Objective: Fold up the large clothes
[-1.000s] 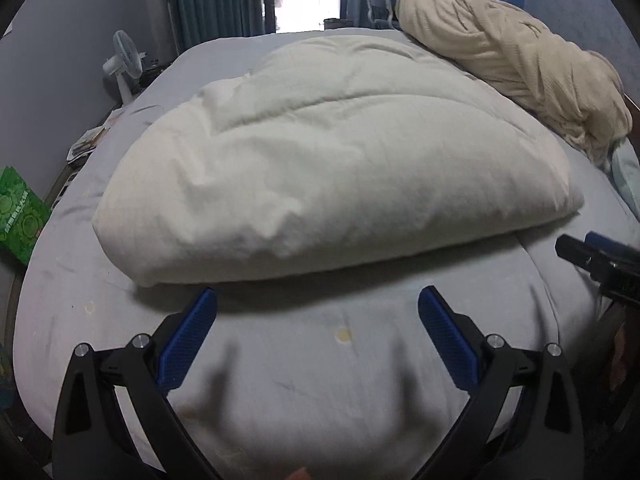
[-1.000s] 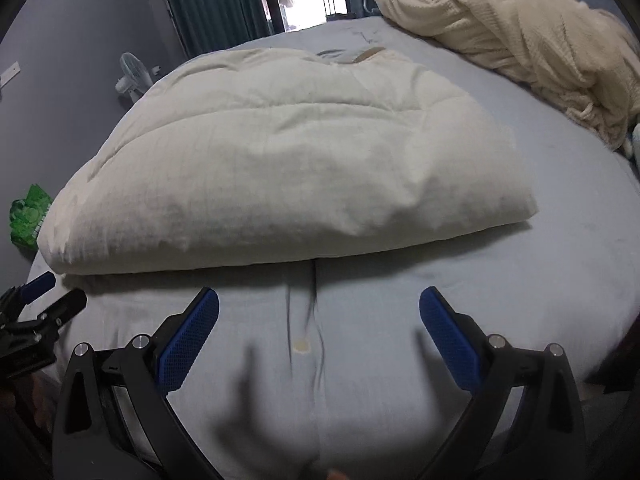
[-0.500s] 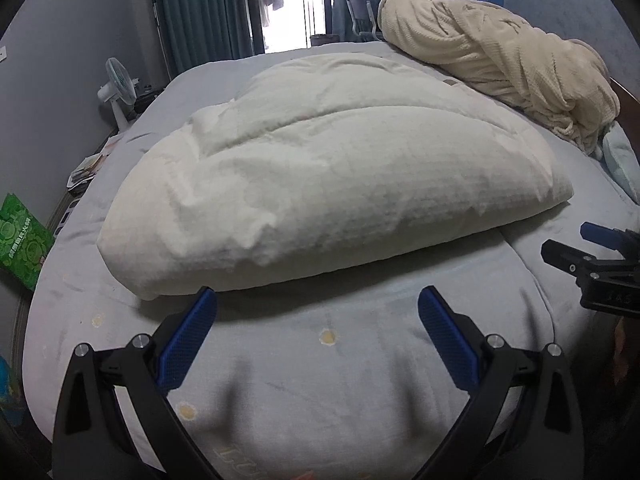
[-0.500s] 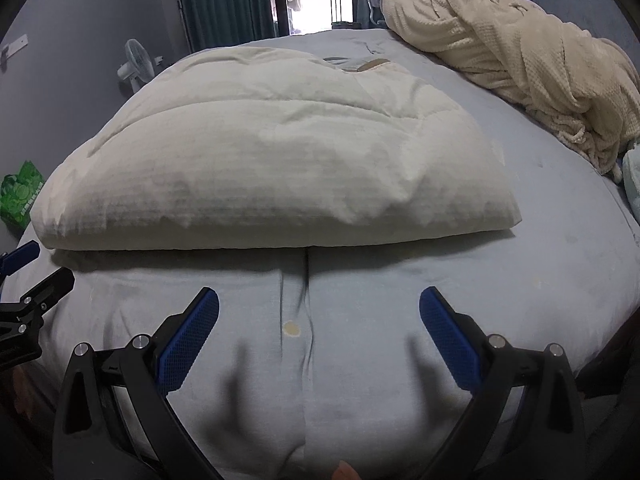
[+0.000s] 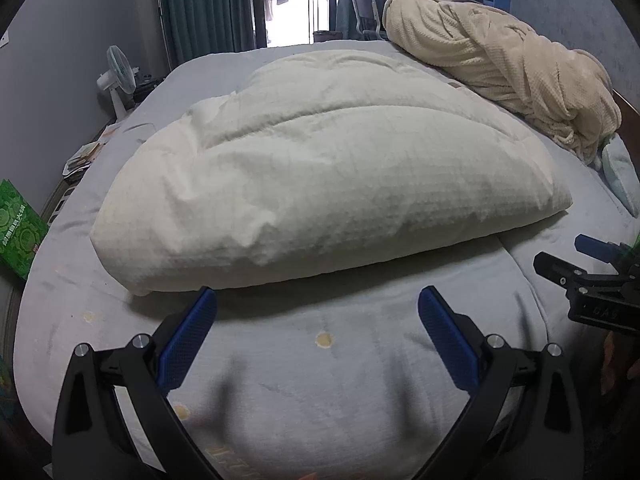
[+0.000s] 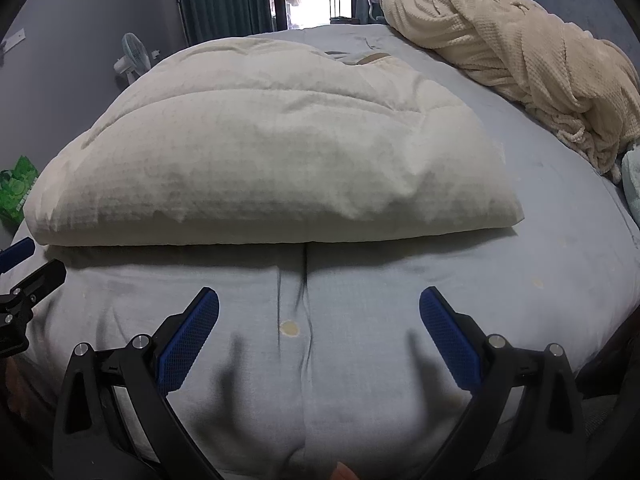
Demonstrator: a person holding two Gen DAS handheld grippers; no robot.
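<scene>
A thick cream quilted comforter [image 5: 320, 176] [image 6: 264, 160] lies folded in a puffy stack on the pale blue bed [image 5: 360, 380] [image 6: 460, 280]. My left gripper [image 5: 318, 308] hovers open over the bare sheet just short of the comforter's near edge, nothing between its blue pads. My right gripper [image 6: 319, 308] is open too, likewise short of the near fold and holding nothing. Each gripper shows at the edge of the other's view: the right one [image 5: 588, 280] at the right, the left one [image 6: 24, 280] at the left.
A bunched cream knit blanket [image 5: 504, 68] [image 6: 520, 56] lies along the bed's far right. A small fan [image 5: 120, 80], papers and a green box [image 5: 16, 228] stand on the floor at the left. Curtains, a balcony door and a chair lie beyond the bed.
Both grippers have drawn back and tilted up a little, so more of the room and the near sheet shows. They stay open; the comforter has not moved.
</scene>
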